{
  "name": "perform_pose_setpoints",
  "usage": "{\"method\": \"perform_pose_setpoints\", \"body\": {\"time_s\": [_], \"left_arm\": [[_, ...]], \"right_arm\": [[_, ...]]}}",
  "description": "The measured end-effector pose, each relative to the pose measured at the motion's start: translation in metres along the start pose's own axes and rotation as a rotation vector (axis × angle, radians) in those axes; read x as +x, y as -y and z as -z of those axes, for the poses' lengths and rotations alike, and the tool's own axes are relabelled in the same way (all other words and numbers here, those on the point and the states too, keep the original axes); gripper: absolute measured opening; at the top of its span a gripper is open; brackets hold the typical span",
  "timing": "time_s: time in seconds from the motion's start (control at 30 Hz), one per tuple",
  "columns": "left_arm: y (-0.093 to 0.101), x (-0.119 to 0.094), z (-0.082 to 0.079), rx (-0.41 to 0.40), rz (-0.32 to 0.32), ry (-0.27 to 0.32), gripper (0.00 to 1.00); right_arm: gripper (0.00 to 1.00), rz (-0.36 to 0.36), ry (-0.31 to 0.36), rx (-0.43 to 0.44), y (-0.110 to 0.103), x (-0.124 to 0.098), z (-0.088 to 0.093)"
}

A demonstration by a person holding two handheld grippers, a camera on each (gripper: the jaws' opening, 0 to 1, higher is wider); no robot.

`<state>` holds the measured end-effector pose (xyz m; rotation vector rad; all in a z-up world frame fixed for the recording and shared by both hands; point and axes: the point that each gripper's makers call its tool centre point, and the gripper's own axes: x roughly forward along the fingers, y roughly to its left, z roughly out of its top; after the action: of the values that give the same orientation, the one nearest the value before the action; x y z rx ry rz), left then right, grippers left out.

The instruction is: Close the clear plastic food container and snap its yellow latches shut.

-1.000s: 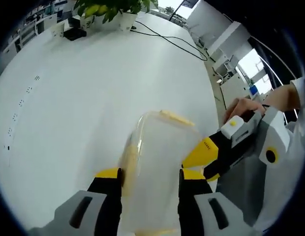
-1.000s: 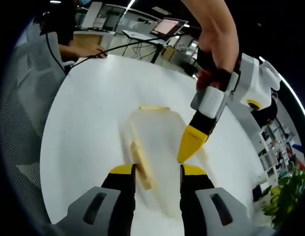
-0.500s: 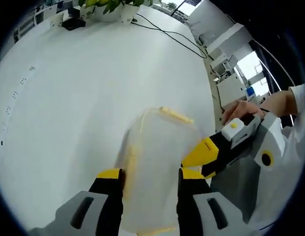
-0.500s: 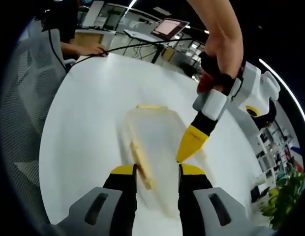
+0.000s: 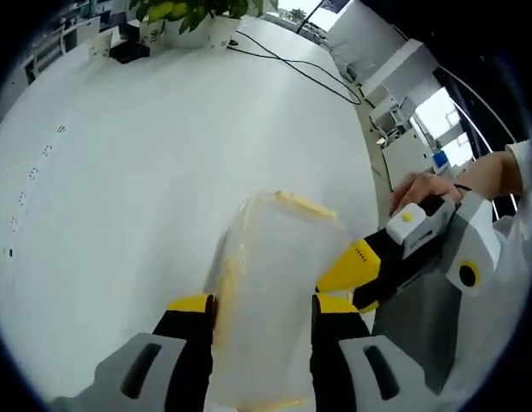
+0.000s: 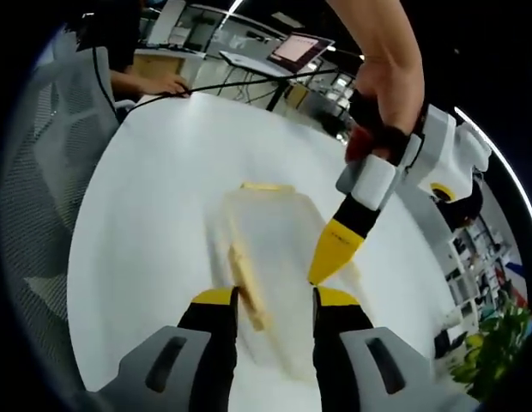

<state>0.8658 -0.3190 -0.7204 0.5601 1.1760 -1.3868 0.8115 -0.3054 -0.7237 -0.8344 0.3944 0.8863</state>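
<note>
One clear plastic food container [image 5: 279,292], lid on, resting on the white table [image 5: 146,172] between both tools, unmoved from a second ago. Yellow latch [image 5: 305,205] at far end. Left gripper [image 5: 259,311]: jaws parted, straddling the container. Right gripper [image 6: 268,302]: jaws likewise parted astride it, unchanged. Potted plant [image 5: 193,17] at table edge.

White round table [image 5: 163,154], bare and brightly lit. At its far edge in the left gripper view, a potted plant [image 5: 193,13] with a black cable [image 5: 292,64] trailing beside it; white cabinets [image 5: 395,77] and a bright window [image 5: 438,112] to the right. In the right gripper view, a grey mesh chair [image 6: 60,112] at left, desks and a lit laptop screen [image 6: 296,47] beyond.
</note>
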Motion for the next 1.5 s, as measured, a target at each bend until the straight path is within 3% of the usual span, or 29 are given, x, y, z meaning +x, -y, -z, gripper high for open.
{"method": "perform_pose_setpoints", "body": {"time_s": [0.2,0.43,0.8,0.93,1.07,1.3,1.5], "left_arm": [[-0.003,-0.007,0.003,-0.046,-0.123,0.118,0.41],[-0.006,-0.013,0.018,-0.103,-0.195,0.208,0.47],[-0.003,-0.027,0.04,-0.14,-0.366,0.407,0.61],[-0.002,-0.029,0.051,-0.189,-0.409,0.452,0.64],[0.004,-0.027,0.056,-0.217,-0.425,0.516,0.65],[0.019,-0.021,0.064,-0.217,-0.493,0.567,0.69],[0.022,-0.011,0.073,-0.213,-0.531,0.553,0.7]], "right_arm": [[0.32,-0.026,-0.004,0.0,0.001,-0.002,0.0],[0.33,-0.033,-0.031,0.051,0.004,-0.004,0.004],[0.4,0.0,-0.066,0.169,0.018,-0.016,0.028],[0.48,0.004,-0.077,0.224,0.022,-0.019,0.035],[0.49,0.005,-0.077,0.226,0.023,-0.019,0.036],[0.54,0.013,-0.101,0.254,0.024,-0.023,0.047],[0.54,0.015,-0.12,0.273,0.027,-0.023,0.056]]}}
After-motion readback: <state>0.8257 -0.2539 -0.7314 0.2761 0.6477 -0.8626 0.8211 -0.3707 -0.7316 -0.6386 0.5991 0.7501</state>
